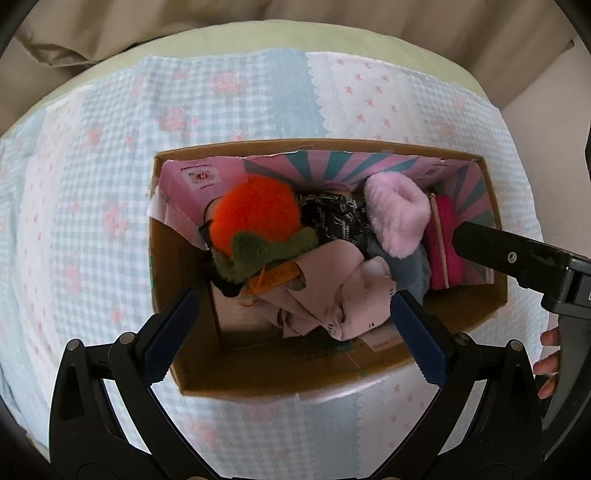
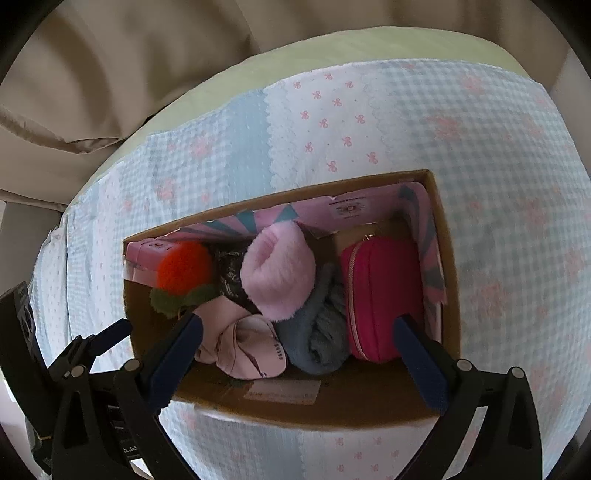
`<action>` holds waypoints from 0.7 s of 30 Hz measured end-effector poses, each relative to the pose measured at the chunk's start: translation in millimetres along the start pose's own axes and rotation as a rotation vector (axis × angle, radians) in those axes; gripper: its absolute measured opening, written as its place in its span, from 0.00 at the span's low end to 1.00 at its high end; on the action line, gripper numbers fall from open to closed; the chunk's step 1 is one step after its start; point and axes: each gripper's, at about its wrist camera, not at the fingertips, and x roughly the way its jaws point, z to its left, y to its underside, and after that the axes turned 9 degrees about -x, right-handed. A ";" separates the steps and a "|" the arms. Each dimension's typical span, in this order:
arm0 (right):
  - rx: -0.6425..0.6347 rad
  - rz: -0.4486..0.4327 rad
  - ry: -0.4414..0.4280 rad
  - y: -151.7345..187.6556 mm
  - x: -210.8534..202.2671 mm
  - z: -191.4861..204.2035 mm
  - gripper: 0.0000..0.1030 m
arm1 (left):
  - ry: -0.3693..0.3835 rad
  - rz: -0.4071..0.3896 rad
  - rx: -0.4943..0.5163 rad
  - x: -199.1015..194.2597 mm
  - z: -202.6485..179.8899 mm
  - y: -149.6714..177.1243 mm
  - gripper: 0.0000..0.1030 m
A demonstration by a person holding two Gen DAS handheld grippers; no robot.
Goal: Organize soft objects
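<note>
A cardboard box (image 1: 495, 295) (image 2: 448, 280) lined with pink and teal paper sits on the bed. Inside lie an orange plush with green leaves (image 1: 255, 218) (image 2: 183, 267), a black patterned cloth (image 1: 336, 218), a fluffy pink item (image 1: 397, 218) (image 2: 280, 273), a beige-pink garment (image 1: 332, 295) (image 2: 247, 343), a grey-blue fleece (image 2: 317, 336) and a magenta zip pouch (image 1: 445, 243) (image 2: 384, 295). My left gripper (image 1: 291, 332) is open and empty above the box's near side. My right gripper (image 2: 299, 347) is open and empty above the box; its finger (image 1: 491, 243) reaches in from the right in the left wrist view.
The box stands on a blue gingham quilt with pink flowers (image 1: 92, 192) (image 2: 517, 184) over a pale green sheet (image 2: 369, 40). A beige cover (image 1: 92, 26) lies behind. The holder's fingers (image 1: 548, 354) show at the right edge.
</note>
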 end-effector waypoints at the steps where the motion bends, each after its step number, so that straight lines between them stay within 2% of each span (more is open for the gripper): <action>1: 0.000 -0.005 0.002 1.4 -3.6 0.3 0.99 | -0.001 -0.003 -0.001 -1.9 -0.8 1.0 1.00; 11: -0.004 -0.084 0.009 23.6 -69.5 7.8 0.99 | -0.011 -0.087 0.008 -66.8 -13.3 24.0 1.00; 14: -0.043 -0.109 0.006 35.3 -99.1 17.0 0.99 | -0.009 -0.132 0.011 -101.1 -17.0 37.7 1.00; 21: -0.107 -0.239 0.031 81.5 -189.4 37.7 0.99 | 0.042 -0.262 -0.015 -195.9 -21.6 81.8 1.00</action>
